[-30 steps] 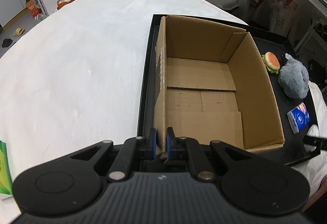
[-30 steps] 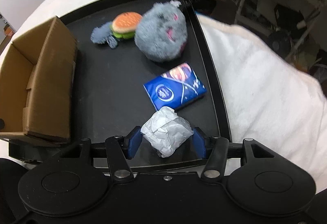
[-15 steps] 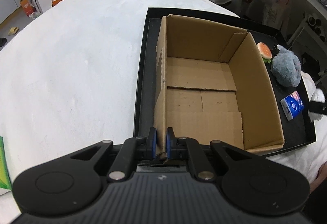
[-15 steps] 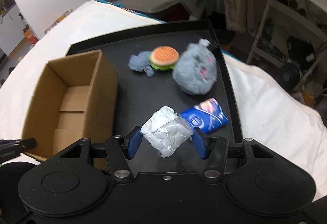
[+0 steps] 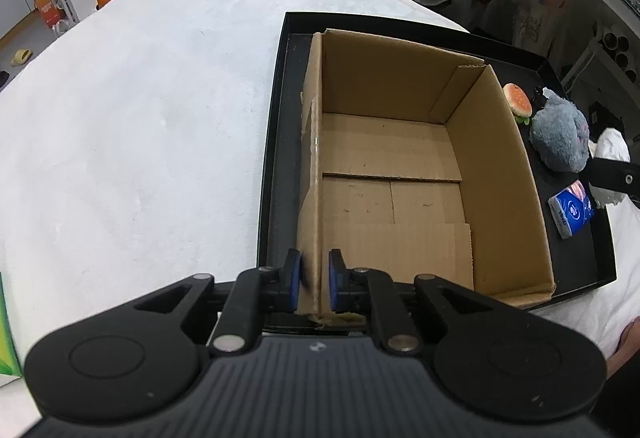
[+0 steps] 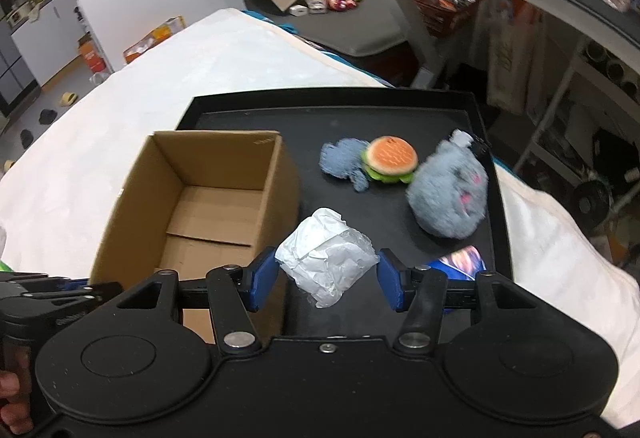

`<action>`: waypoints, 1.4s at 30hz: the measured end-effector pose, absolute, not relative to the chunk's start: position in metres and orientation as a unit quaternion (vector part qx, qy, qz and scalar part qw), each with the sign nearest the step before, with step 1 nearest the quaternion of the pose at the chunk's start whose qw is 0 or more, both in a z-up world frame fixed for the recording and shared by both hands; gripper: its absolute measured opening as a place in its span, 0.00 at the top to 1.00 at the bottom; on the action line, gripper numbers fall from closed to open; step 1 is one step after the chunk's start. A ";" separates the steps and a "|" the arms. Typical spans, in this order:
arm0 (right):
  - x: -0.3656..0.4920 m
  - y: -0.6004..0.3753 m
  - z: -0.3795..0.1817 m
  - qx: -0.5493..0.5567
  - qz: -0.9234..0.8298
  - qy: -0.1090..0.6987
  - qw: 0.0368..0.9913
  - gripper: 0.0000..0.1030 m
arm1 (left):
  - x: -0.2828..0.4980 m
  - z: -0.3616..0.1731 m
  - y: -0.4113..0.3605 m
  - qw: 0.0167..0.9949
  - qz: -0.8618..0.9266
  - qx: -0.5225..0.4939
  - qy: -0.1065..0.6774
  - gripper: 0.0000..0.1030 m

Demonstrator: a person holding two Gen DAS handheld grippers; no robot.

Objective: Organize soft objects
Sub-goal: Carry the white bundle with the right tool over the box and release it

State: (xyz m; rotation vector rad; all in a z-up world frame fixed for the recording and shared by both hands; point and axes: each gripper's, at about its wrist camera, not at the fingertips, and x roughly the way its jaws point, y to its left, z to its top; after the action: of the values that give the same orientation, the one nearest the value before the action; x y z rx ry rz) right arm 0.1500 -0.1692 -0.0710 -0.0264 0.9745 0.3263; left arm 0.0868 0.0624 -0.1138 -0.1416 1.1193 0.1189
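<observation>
Cardboard, plain brown and open at the top, makes up the box [image 5: 420, 174] that sits on the left part of a black tray [image 5: 276, 142], which in turn lies on a white cloth-covered surface [image 5: 140, 110]. The left gripper [image 5: 315, 284] has its blue-padded fingers [image 5: 295, 280] drawn narrow around the box's near-left wall, one pad outside and one inside, pinching the cardboard edge. The right gripper [image 6: 326, 278] carries a crumpled white paper wad [image 6: 326, 258] between its blue pads, the jaws fairly wide and pressed against either side of the wad; it is lifted above the tray, just to the right of the box's right wall in the right wrist view. On the tray floor to the right of the box lie the other soft things: a grey fluffy plush [image 6: 450, 194], a small burger toy [image 6: 390, 158] touching it, with a smaller grey furry piece [image 6: 342, 162] attached on the burger's far side, and a blue tissue pack [image 5: 571, 208] nearer the tray's front edge (partly hidden behind the right gripper's finger in its own view). The box interior shows only its folded bottom flaps.
</observation>
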 end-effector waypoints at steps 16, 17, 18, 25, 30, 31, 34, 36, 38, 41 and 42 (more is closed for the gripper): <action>0.161 -0.095 -0.059 -0.063 0.231 0.440 0.865 0.49 | 0.089 -0.121 0.078 0.830 0.067 -0.122 0.540 0.90; 0.162 -0.090 -0.059 -0.067 0.236 0.439 0.865 0.49 | 0.088 -0.122 0.079 0.830 0.068 -0.124 0.540 0.90; 0.163 -0.087 -0.059 -0.069 0.240 0.438 0.864 0.49 | 0.089 -0.122 0.079 0.829 0.069 -0.127 0.540 0.90; 0.167 -0.067 -0.058 -0.087 0.263 0.431 0.859 0.48 | 0.090 -0.124 0.084 0.827 0.067 -0.139 0.540 0.90; 0.169 -0.056 -0.058 -0.093 0.272 0.424 0.859 0.48 | 0.091 -0.124 0.086 0.826 0.066 -0.145 0.541 0.89; 0.170 -0.055 -0.057 -0.092 0.275 0.422 0.859 0.48 | 0.091 -0.124 0.087 0.826 0.066 -0.145 0.541 0.89; 0.172 -0.050 -0.055 -0.094 0.284 0.414 0.860 0.48 | 0.090 -0.125 0.088 0.825 0.065 -0.149 0.541 0.89; 0.174 -0.046 -0.053 -0.097 0.287 0.410 0.860 0.48 | 0.090 -0.125 0.089 0.825 0.066 -0.151 0.541 0.89; 0.176 -0.042 -0.052 -0.098 0.291 0.407 0.860 0.48 | 0.090 -0.125 0.089 0.825 0.066 -0.152 0.540 0.89; 0.179 -0.037 -0.052 -0.101 0.300 0.407 0.857 0.46 | 0.090 -0.125 0.089 0.824 0.066 -0.154 0.541 0.89; 0.180 -0.037 -0.052 -0.102 0.300 0.408 0.856 0.46 | 0.090 -0.124 0.089 0.824 0.066 -0.154 0.541 0.89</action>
State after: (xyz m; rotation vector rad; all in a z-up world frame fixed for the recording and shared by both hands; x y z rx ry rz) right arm 0.1796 -0.0369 -0.0523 -0.2142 0.8576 0.6312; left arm 0.0904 0.0891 -0.1244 -0.3268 1.1511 0.1404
